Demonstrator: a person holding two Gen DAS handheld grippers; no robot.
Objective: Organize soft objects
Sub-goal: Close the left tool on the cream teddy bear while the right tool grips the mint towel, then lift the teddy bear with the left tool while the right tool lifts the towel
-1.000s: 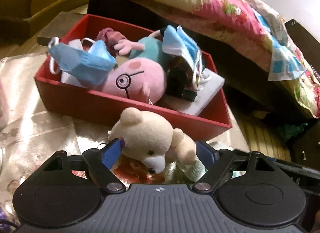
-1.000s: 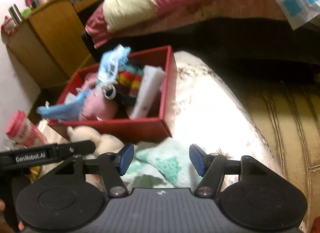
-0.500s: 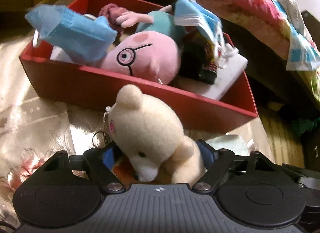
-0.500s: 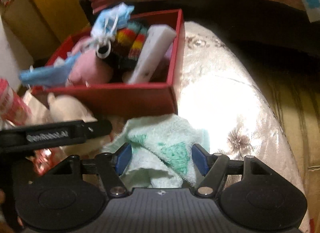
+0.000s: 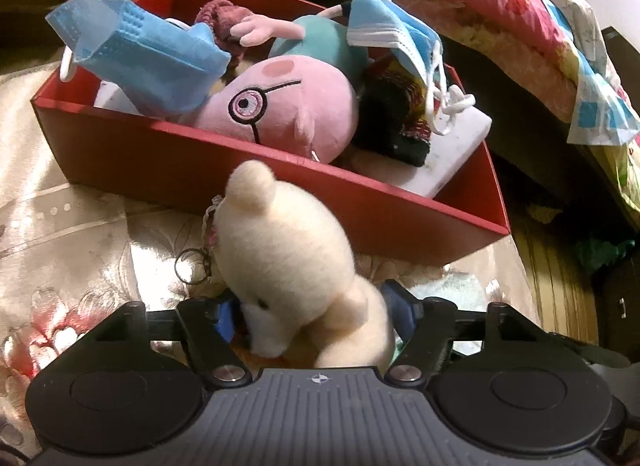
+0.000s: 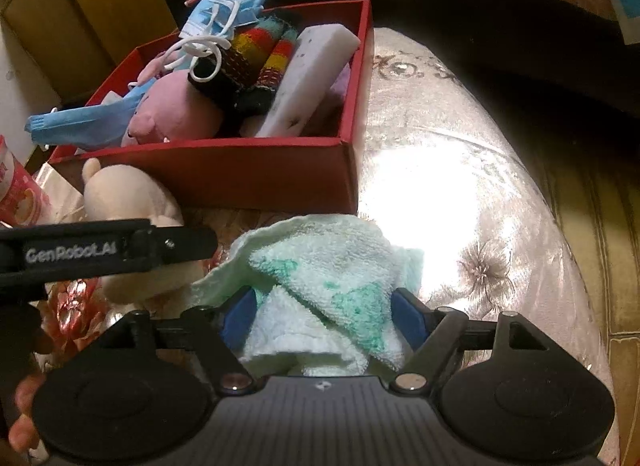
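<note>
Straddling the cream teddy bear [image 5: 284, 262], the left tongs [image 5: 314, 316] sat with a blue finger on each side of its body; whether the pads pressed it I could not tell. The bear lay on the shiny floral desk [image 5: 72, 234] just before the red box [image 5: 168, 161]. The right tongs [image 6: 324, 316] had just been widening, unclenched around the mint green towel [image 6: 320, 266] heaped beside the box
</note>
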